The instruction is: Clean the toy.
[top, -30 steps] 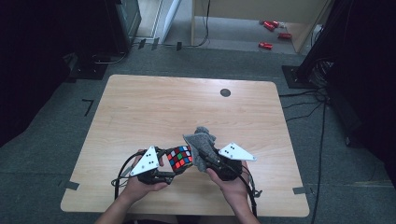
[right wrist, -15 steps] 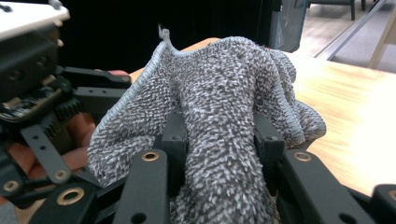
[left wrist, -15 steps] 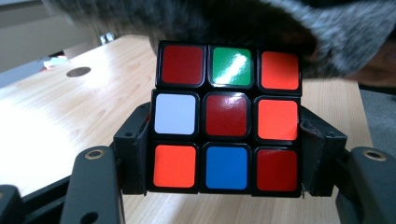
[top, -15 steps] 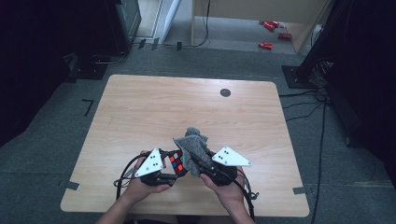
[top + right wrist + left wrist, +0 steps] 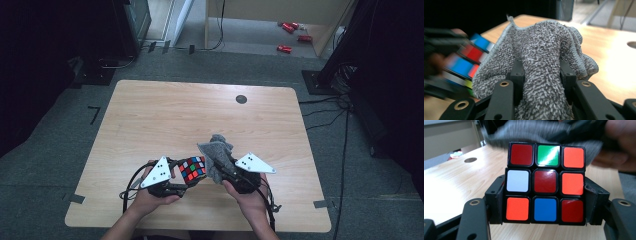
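A person sits at a light wooden table (image 5: pixel 150 120), a gripper in each hand. The left gripper (image 5: pixel 176 176) is clamped on the sides of a Rubik's cube (image 5: pixel 193 169), held just above the table near its 6 o'clock edge. The right gripper (image 5: pixel 223 167), at the cube's 3 o'clock, is clamped on a bunched grey towel (image 5: pixel 216 152), which touches the cube. A dark round hole (image 5: pixel 241 99) lies toward the table's 12 o'clock edge.

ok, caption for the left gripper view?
Left hand-held gripper clamps a scrambled puzzle cube; grey cloth behind it.
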A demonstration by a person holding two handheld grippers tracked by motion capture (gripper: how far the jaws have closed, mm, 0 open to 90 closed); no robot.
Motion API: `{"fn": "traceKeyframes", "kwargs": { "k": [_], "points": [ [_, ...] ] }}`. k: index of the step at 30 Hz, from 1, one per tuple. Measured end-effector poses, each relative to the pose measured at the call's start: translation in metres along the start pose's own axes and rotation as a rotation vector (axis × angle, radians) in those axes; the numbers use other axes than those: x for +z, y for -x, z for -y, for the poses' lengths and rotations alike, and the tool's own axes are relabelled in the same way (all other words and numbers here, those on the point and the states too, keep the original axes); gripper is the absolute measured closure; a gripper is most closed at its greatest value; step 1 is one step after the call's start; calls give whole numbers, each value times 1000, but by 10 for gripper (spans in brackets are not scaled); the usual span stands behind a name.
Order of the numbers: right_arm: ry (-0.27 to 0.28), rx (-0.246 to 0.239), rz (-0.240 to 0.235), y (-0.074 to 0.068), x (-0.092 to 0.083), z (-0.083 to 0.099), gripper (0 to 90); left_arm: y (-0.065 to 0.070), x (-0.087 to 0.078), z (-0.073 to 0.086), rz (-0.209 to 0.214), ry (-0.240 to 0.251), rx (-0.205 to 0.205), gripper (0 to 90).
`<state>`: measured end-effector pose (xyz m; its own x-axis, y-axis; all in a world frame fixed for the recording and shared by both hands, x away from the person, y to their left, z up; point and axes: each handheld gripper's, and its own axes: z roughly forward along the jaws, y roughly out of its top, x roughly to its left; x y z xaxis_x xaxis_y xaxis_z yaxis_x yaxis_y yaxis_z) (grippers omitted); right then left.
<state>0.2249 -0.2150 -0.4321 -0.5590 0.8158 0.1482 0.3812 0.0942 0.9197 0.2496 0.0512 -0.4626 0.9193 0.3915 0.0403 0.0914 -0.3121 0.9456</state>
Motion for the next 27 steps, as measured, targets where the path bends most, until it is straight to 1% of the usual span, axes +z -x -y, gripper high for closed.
{"fn": "traceKeyframes", "kwargs": {
  "k": [2,4,6,7,8,9,10,11,12,15,17,19,21,23,25,27],
  "points": [
    [28,-1,-29,-7,-5,-5,656,1,2,1,3,-10,3,342],
    [54,-16,-67,-16,-8,-10,656,3,3,0,9,-10,7,342],
    [61,-31,-108,-25,-9,-11,656,4,3,-1,11,-6,10,342],
    [56,-26,-130,-27,-7,-11,655,4,2,-1,13,-2,10,342],
    [47,-27,-140,-28,-6,-10,655,4,1,-2,14,2,11,342],
    [40,-29,-137,-28,-3,-8,655,5,1,-2,8,0,16,342],
    [42,-18,-136,-26,-2,-6,655,5,0,-3,3,4,17,342],
    [36,6,-132,-22,-1,-4,655,4,-1,-3,6,8,17,342],
    [29,16,-120,-18,0,-3,655,4,-2,-3,7,15,13,342],
    [-4,19,-72,-6,5,4,655,3,-4,-4,1,23,13,342],
    [-36,46,-41,2,9,8,655,1,-5,-4,3,35,2,342],
    [-55,55,-15,7,11,10,655,-1,-6,-4,0,38,-2,342],
    [-42,60,-15,7,9,9,656,-2,-5,-3,-6,27,-1,342],
    [-8,54,-22,4,4,4,656,-2,-4,-1,-10,17,-1,342],
    [23,40,-42,-3,-2,-2,656,-2,-3,-1,-6,10,-4,342],
    [55,15,-67,-11,-7,-8,655,-1,-2,-1,-2,6,2,343]
  ]
}}
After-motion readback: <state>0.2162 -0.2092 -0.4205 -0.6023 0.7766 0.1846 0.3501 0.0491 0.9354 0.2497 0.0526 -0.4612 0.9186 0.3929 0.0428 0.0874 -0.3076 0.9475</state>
